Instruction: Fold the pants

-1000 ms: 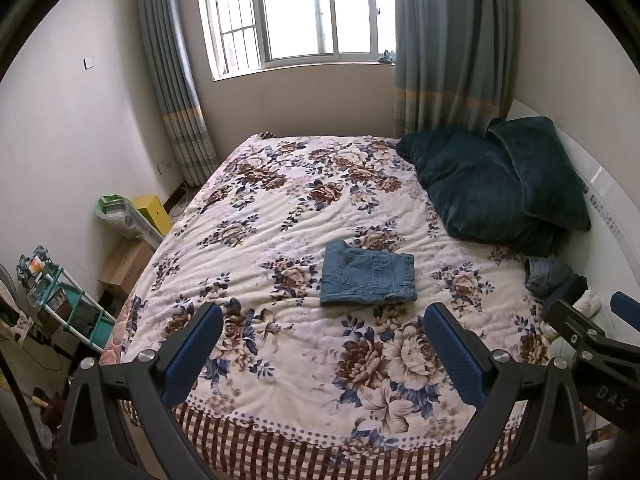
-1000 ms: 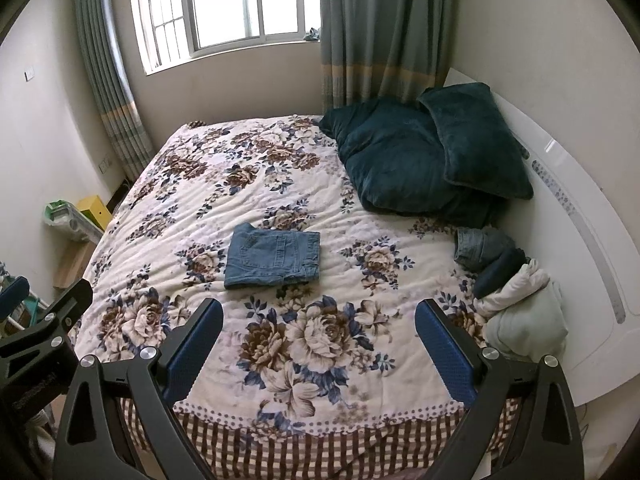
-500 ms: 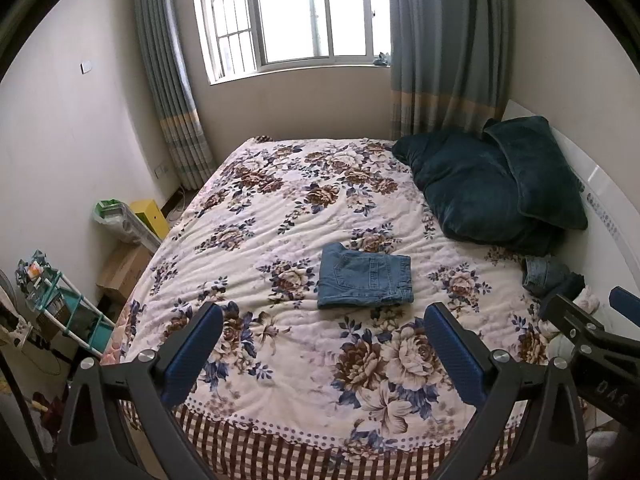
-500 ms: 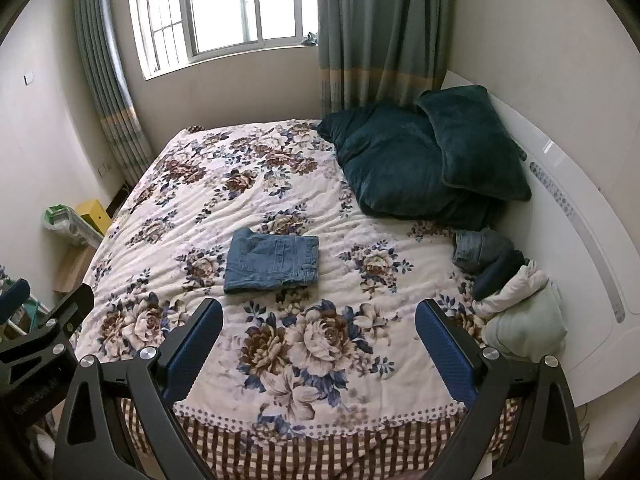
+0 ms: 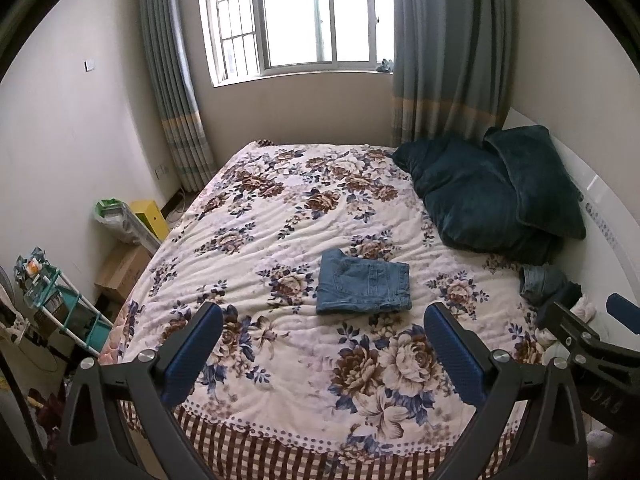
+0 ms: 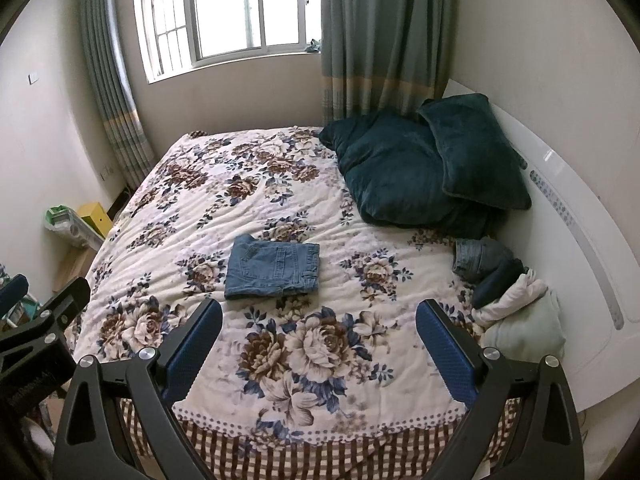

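One pair of folded denim pants point(image 5: 364, 287) lies flat mid-bed on the floral quilt point(image 5: 304, 216), a compact rectangle w/ a back pocket showing, well apart from both claws. 2 dark teal pillows point(image 5: 496, 196) lean at the white headboard point(image 6: 576, 248), the smaller one overlapping the bigger. Beside the headboard sits a small heap of clothes point(image 6: 504, 284): approx 4 items – denim, navy, white, pale green. 2 curtains point(image 5: 444, 48) flank 1 window point(image 5: 296, 16). Left claw point(image 5: 323, 354) is spread wide, blue pads far apart, gripping nothing, touching nothing, over the near edge of the bed. Right claw point(image 6: 319, 350) same: wide open, empty, over the near edge. Each claw shows at the edge of the other's view. On the floor left of the bed: 1 teal rack point(image 5: 60, 304) w/ small items I can't make out, 1 cardboard box point(image 5: 120, 268), 1 yellow box point(image 5: 150, 218).
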Available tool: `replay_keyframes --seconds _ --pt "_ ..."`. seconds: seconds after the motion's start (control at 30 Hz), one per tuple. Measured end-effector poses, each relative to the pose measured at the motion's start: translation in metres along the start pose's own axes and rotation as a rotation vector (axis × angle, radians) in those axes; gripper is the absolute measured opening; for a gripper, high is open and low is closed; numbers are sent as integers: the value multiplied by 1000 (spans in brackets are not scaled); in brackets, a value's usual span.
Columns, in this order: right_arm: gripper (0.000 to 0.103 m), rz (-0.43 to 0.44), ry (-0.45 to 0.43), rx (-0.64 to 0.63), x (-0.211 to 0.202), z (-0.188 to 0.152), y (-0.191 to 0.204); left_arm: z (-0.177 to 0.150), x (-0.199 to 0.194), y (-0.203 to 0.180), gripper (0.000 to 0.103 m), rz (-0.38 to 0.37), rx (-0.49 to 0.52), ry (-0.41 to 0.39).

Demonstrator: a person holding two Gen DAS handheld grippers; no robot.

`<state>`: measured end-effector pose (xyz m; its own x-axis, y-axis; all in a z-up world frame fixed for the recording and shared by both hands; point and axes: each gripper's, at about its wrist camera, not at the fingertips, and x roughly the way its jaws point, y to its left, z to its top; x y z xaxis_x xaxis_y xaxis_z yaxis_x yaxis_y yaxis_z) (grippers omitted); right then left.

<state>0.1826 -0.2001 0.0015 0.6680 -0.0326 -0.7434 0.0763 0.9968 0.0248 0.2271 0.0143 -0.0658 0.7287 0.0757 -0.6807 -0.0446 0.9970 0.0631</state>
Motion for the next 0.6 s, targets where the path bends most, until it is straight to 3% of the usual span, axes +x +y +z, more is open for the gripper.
replay_keyframes --seconds 0.6 --pt "100 -1 -4 2 0 -1 0 1 -3 -1 103 -4 -11 -9"
